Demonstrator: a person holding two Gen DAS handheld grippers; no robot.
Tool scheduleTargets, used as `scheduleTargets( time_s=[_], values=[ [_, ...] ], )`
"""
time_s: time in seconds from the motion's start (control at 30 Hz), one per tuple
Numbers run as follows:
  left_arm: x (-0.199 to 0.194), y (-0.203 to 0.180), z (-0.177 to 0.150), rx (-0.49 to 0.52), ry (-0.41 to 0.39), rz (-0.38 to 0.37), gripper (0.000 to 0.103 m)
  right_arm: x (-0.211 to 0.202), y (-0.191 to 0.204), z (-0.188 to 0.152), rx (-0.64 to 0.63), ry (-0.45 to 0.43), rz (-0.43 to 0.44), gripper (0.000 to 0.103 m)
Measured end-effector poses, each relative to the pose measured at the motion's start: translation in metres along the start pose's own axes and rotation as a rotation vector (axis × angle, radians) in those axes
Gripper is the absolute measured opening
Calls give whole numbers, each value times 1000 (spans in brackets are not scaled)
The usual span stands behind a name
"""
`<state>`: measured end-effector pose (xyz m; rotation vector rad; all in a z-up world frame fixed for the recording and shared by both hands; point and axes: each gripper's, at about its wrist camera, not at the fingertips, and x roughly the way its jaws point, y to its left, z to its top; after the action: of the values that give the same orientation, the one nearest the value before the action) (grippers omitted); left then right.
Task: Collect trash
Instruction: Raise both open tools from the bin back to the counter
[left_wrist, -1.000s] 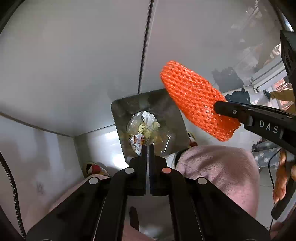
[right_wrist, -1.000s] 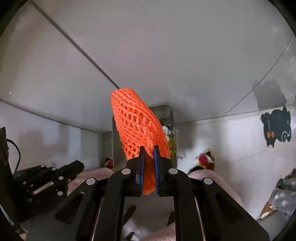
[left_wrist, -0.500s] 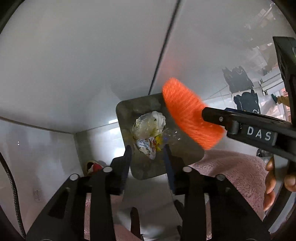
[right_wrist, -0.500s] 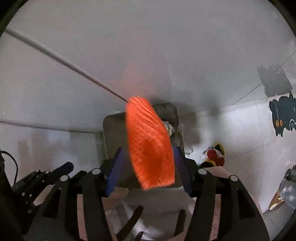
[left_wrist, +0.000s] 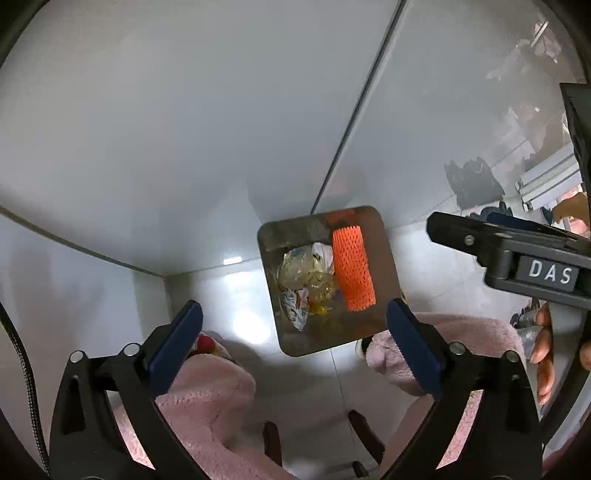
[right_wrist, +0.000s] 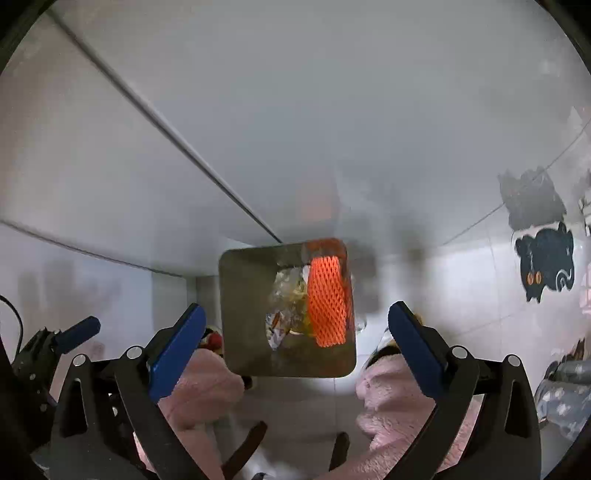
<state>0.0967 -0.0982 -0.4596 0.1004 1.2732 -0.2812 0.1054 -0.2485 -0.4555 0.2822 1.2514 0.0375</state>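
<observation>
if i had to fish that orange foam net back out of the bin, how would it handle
The orange foam net is open mesh, so probably very light and squashy. It lies loose atop crumpled wrappers in the bin, so it would likely lift free, flexing rather than staying rigid.

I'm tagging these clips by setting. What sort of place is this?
Probably a home, not a lab: a small metal bin of household trash stands on a glossy tiled floor, and cartoon slippers lie nearby.
</observation>
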Motion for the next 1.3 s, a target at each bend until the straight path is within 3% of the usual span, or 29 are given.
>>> scheduleTargets(
  time_s=[0.37,0.7,0.93,1.3],
  values=[
    [-99,11,-8,-44,-173,18,95,-97,6,-11,-55,-172,47,99],
    [-192,9,5,-26,-314,34,95,-195,18,2,-103,-354,93,99],
    [-246,20,32,-41,-399,65,95,-246,19,41,-96,-455,102,99],
    [-276,67,124,-107,-484,106,95,-270,18,126,-53,-554,100,99]
  ],
)
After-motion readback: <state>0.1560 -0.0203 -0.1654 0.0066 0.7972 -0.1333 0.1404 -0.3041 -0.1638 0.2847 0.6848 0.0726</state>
